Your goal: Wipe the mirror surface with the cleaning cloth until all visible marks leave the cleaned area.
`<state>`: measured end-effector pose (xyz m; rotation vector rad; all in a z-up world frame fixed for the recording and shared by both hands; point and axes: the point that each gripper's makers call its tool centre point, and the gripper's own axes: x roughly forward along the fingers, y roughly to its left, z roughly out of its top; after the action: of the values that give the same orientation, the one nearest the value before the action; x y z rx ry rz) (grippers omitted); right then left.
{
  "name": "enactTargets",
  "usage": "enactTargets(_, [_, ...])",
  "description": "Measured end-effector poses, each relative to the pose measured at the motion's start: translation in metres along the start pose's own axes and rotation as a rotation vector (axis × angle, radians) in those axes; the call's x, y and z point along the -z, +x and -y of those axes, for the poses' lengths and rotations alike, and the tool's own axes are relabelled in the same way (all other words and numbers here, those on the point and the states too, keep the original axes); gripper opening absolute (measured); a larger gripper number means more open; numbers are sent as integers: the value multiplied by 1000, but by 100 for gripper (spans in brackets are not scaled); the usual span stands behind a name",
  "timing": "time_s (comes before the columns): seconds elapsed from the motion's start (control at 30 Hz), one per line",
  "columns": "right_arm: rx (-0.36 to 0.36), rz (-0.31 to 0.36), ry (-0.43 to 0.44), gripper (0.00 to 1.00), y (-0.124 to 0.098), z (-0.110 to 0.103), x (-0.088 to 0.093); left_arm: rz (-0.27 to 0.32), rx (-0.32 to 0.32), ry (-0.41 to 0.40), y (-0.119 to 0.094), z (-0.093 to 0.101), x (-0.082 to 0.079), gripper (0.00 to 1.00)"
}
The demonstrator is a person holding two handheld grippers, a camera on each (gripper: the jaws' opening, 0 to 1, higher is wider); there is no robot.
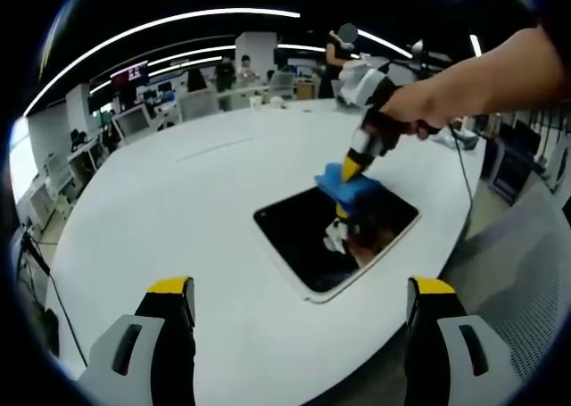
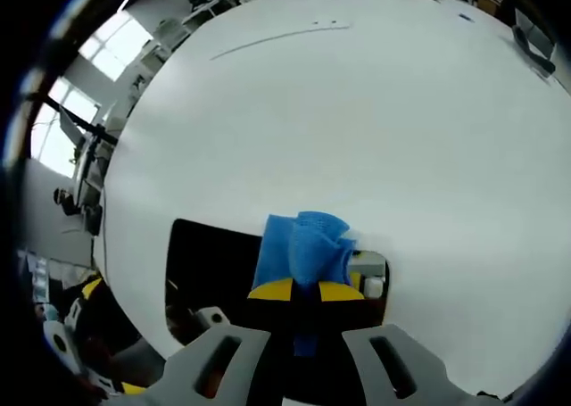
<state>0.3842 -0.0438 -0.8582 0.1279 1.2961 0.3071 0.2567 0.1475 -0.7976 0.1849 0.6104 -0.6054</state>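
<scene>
The mirror [image 1: 335, 236] is dark, glossy glass giving clear reflections; the blue cloth [image 2: 303, 245] looks soft and nubbly; the white desk [image 1: 178, 210] is smooth and matt.

Bright ceiling strip lights [image 1: 178, 20], soft shadows, strong fisheye bending, slight blur throughout.

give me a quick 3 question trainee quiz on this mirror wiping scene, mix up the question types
1. True or false: the right gripper is shut on the blue cloth.
2. Multiple choice: the left gripper is (a) shut on the cloth, (b) open and apart from the mirror, (c) pressing on the mirror.
3. Fill in: the mirror lies flat on a white ____.

Key
1. True: in the right gripper view its yellow-tipped fingers pinch the cloth, which sits on the mirror's far edge.
2. b
3. table
</scene>
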Motion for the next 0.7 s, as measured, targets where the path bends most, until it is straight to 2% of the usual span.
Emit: enactTargets(0.7, [-39, -13, -31, 3, 14, -41, -8, -11, 8, 10, 1, 2, 2, 99])
